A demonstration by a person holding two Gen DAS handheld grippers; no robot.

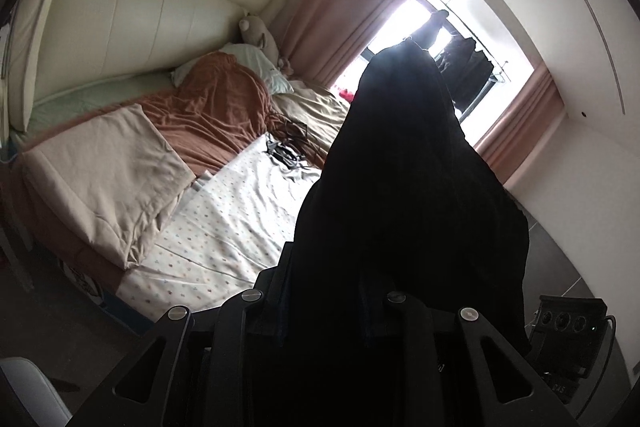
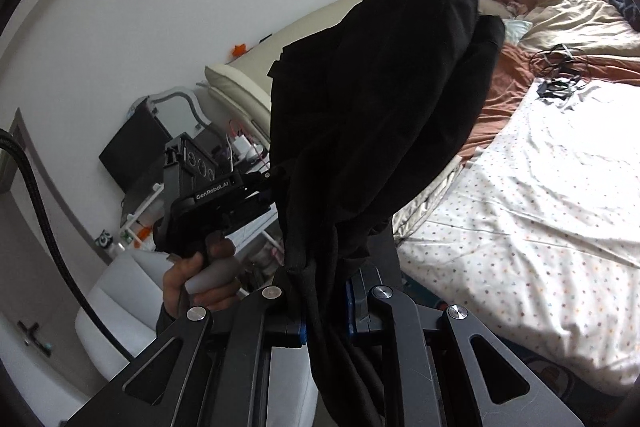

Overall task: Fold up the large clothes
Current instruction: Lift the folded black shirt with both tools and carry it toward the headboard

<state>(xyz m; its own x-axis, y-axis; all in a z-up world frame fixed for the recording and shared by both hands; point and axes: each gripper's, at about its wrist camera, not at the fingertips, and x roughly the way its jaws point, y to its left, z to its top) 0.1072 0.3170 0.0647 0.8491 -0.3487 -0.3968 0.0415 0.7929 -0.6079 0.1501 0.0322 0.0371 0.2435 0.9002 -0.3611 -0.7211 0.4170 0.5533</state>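
both your left claw and right claw grip the black garment bunched above the bed — it may slip out, or fold unevenly.

1. Left wrist: looks along fingers, tilted up, toward bed and window; garment close, filling centre.
2. Right wrist: faces left gripper and bed; garment close.
3. Shared: bed, garment.

Ahead of the tool lies a bed with a brown blanket, beige pillow, tangled cables; a window beyond.
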